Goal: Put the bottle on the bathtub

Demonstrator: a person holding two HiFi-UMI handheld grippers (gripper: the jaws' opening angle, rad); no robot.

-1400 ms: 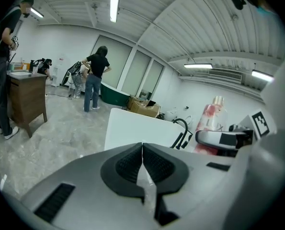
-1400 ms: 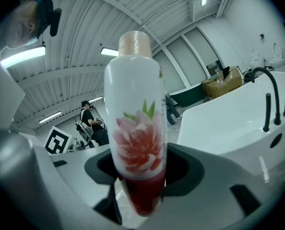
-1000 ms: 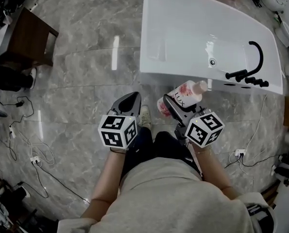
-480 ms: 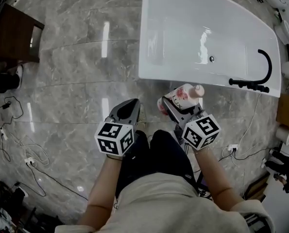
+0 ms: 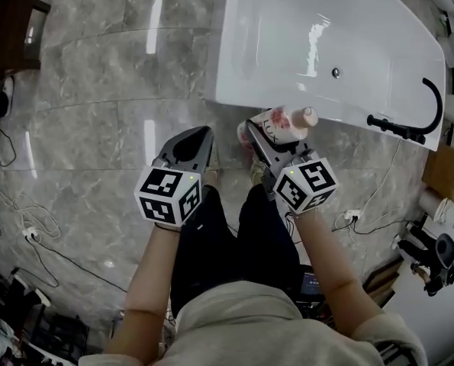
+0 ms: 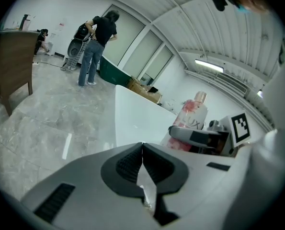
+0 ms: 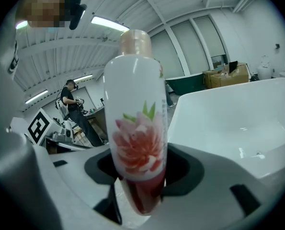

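A white and pink bottle (image 5: 276,126) with a flower print and a beige cap is held in my right gripper (image 5: 259,145), which is shut on its lower body. In the right gripper view the bottle (image 7: 136,128) stands upright between the jaws. It hangs just short of the near rim of the white bathtub (image 5: 288,97). The bathtub (image 7: 238,123) lies to the right in the right gripper view. My left gripper (image 5: 187,147) is shut with nothing in it, out over the marble floor left of the bottle. The left gripper view shows the bottle (image 6: 190,121) and the bathtub (image 6: 137,121) ahead.
A black faucet (image 5: 410,124) sits on the tub's right end. A dark wooden cabinet (image 5: 9,21) stands at the far left. Cables (image 5: 17,227) trail over the floor at left and right. A person (image 6: 96,44) stands far off beyond the tub.
The person has stepped closer to the tub, so its near rim now lies just beyond the bottle. Both grippers keep their hold and spacing.
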